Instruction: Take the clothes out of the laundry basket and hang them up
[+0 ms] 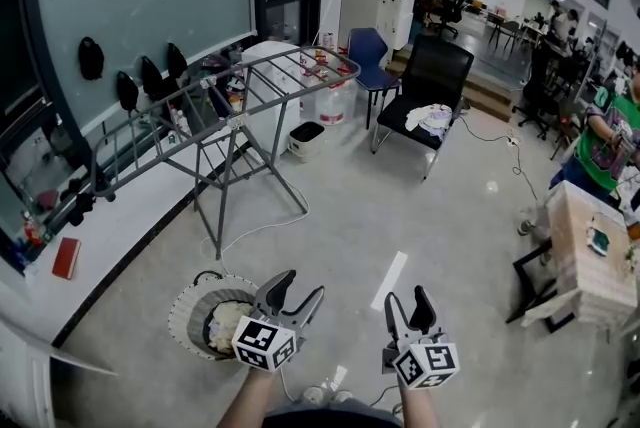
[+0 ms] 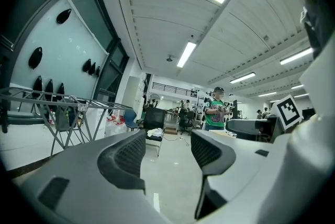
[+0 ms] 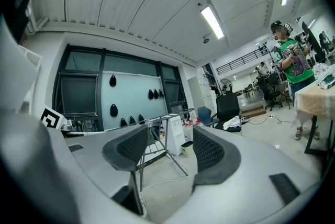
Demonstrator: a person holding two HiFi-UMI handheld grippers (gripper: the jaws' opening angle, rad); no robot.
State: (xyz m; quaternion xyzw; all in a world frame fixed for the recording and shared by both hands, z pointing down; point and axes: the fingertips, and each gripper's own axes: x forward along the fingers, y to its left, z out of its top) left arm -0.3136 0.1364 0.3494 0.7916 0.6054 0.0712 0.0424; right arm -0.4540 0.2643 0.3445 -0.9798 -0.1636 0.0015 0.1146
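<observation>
A round white laundry basket [image 1: 183, 304] stands on the floor at the lower left of the head view, with pale clothes [image 1: 228, 324] bunched inside. Behind it a grey metal drying rack [image 1: 250, 81] stands bare by the wall. My left gripper [image 1: 300, 288] hovers just right of the basket, jaws open and holding nothing. My right gripper [image 1: 407, 300] is level with it further right, also open and holding nothing. In the left gripper view the gripper [image 2: 167, 152] faces across the room, with the rack [image 2: 57, 108] at the left. The right gripper [image 3: 170, 147] points toward the rack [image 3: 162, 123].
A black chair [image 1: 438, 66] with white cloth [image 1: 430, 119] on its seat and a blue chair [image 1: 366, 49] stand beyond the rack. A small white bin [image 1: 305, 138] sits by the rack's legs. A wooden table [image 1: 590, 256] and a person in green [image 1: 605, 141] are at the right.
</observation>
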